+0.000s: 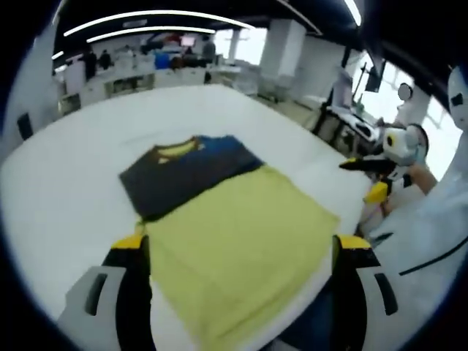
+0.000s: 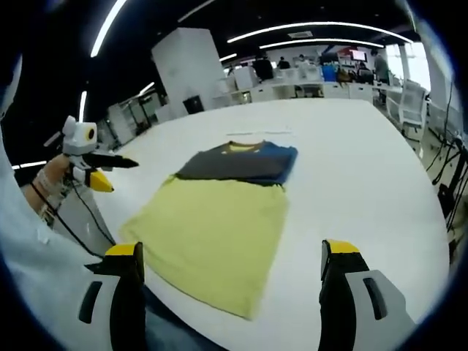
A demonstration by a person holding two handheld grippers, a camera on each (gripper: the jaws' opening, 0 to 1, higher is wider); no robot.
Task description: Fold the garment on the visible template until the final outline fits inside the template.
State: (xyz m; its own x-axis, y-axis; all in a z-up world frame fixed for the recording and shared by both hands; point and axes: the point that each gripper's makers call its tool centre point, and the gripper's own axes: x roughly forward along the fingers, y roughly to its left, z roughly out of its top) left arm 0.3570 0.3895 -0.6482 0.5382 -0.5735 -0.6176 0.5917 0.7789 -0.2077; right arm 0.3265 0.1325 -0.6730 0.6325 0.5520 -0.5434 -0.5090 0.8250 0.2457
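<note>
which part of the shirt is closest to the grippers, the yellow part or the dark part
The yellow lower section of the garment, lying between the left gripper's open jaws; the dark charcoal-and-blue collar section lies beyond it.

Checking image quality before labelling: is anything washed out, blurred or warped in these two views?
Left gripper view: window glare at right, soft blur on the yellow and dark folded T-shirt. Right gripper view: sharper; ceiling strip lights bend with fisheye distortion; white table evenly lit.

- The left gripper view looks from above the table's (image 1: 66,183) near edge, down and across its top toward the far edge.
- The right gripper view faces likewise from the same near edge.
- Both stand back and share the garment (image 1: 227,234) (image 2: 219,219) and far tabletop.
</note>
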